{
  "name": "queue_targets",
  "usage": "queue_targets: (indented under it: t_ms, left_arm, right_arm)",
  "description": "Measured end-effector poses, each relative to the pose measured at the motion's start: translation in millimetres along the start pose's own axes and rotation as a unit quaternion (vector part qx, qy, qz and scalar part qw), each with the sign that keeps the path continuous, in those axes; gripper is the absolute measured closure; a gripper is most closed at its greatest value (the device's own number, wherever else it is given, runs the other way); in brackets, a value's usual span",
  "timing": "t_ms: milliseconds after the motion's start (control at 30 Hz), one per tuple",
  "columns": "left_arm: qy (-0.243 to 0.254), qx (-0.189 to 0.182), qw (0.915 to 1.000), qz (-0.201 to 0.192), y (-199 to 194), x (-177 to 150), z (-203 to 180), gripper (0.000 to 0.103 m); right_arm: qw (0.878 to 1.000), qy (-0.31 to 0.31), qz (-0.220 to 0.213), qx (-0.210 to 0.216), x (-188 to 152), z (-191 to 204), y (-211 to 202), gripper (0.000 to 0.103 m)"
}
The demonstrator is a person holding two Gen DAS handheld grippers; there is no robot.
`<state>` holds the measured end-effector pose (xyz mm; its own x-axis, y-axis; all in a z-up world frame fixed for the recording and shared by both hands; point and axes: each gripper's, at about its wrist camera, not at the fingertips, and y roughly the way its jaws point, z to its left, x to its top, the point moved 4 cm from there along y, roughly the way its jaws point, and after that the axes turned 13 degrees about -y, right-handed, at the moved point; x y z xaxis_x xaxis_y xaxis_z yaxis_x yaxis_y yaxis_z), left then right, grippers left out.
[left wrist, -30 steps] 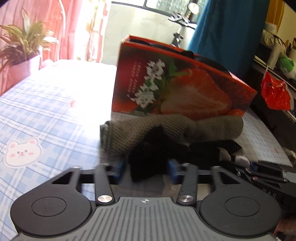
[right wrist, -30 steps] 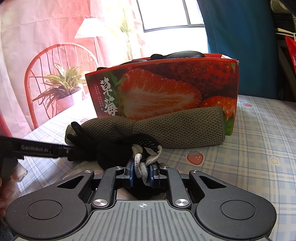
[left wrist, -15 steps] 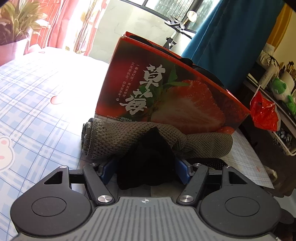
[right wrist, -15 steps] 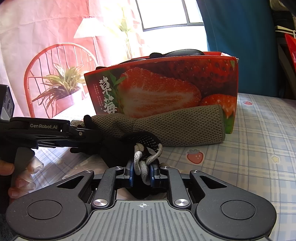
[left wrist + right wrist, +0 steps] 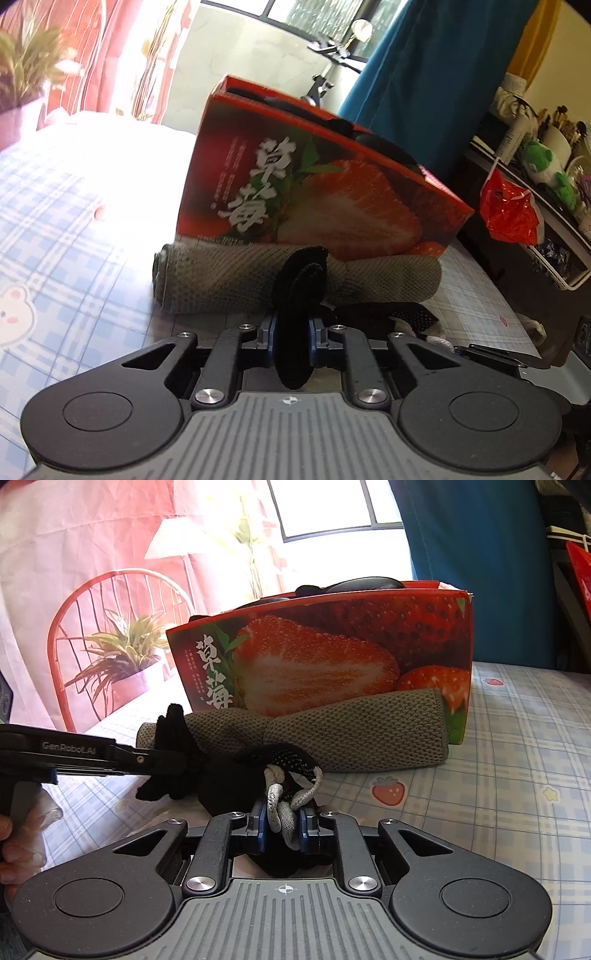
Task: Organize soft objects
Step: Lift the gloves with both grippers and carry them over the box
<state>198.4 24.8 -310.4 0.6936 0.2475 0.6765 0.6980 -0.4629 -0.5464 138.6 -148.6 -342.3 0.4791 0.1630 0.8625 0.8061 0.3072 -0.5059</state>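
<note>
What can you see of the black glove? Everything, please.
The black glove is a soft knit with a white-dotted palm patch and grey fingertips. It sags, stretched between both tongs, in front of the rolled grey-green towel. The left tongs are closing on its black end, fabric bunched between the pads. The right tongs pinch the grey-tipped fingers.

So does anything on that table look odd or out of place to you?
Only the black glove: it lies crumpled on the tablecloth, pinched at opposite ends by the left gripper, whose jaws are closing, and the right gripper. The rolled grey cloth lies neatly against the strawberry box.
</note>
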Motion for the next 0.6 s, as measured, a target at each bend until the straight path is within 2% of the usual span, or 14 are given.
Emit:
queue_targets:
  t_ms: [100, 300, 433, 600]
  left_arm:
    - [0.029, -0.010, 0.9993, -0.022, -15.0, 9.2, -15.9, 0.087]
    - [0.059, -0.034, 0.9953, -0.069, -46.2, 43.4, -51.5, 0.087]
    - [0.048, -0.049, 0.9936, -0.089, -52.6, 75.0, -69.5, 0.087]
    - [0.032, -0.053, 0.9918, -0.112, -47.3, 113.1, -86.4, 0.087]
  right_arm:
    - [1.000, 0.009, -0.011, -0.003, 4.3, -3.7, -7.5, 0.091]
    - [0.997, 0.024, -0.078, -0.008, 43.0, -15.4, -38.3, 0.092]
    - [0.993, 0.015, -0.117, -0.012, 80.7, -23.7, -53.8, 0.092]
    - [0.990, -0.004, -0.139, -0.020, 128.8, -38.6, -53.4, 0.092]
